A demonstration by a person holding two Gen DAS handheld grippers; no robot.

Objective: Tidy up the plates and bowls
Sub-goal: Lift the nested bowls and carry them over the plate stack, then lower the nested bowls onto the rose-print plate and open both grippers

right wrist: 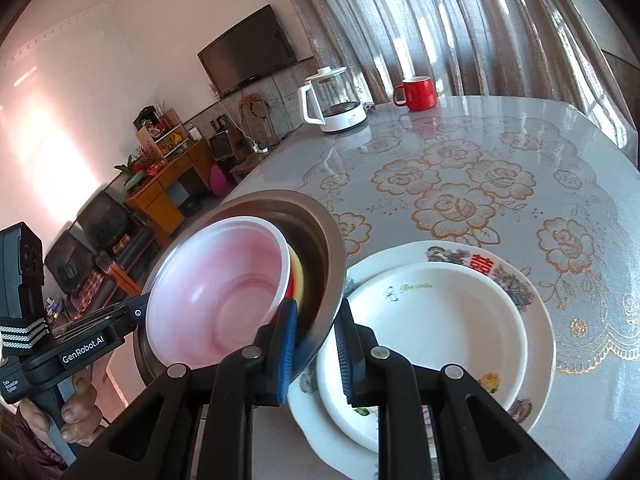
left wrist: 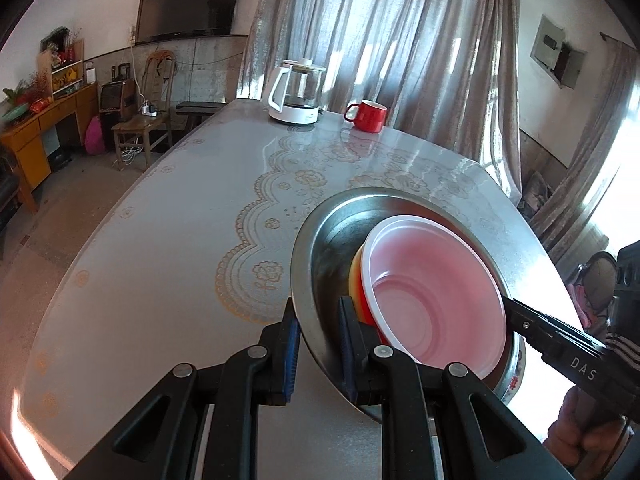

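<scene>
A steel bowl (left wrist: pixel 328 248) holds nested bowls: a white one with a pink inside (left wrist: pixel 432 292) on top of a red and yellow one (left wrist: pixel 357 280). The steel bowl is lifted and tilted. My left gripper (left wrist: pixel 318 344) is shut on its near rim. My right gripper (right wrist: pixel 316 344) is shut on its opposite rim (right wrist: pixel 328 264); the white bowl (right wrist: pixel 224 292) shows inside. Below and right, a white plate (right wrist: pixel 432 332) lies stacked on a larger flowered plate (right wrist: pixel 536 312) on the table.
A white-based glass kettle (left wrist: pixel 296 92) and a red mug (left wrist: pixel 370 115) stand at the table's far end, by the curtain. The table (left wrist: pixel 180 220) has a flowered cover. Chairs and a wooden cabinet stand on the floor to the left.
</scene>
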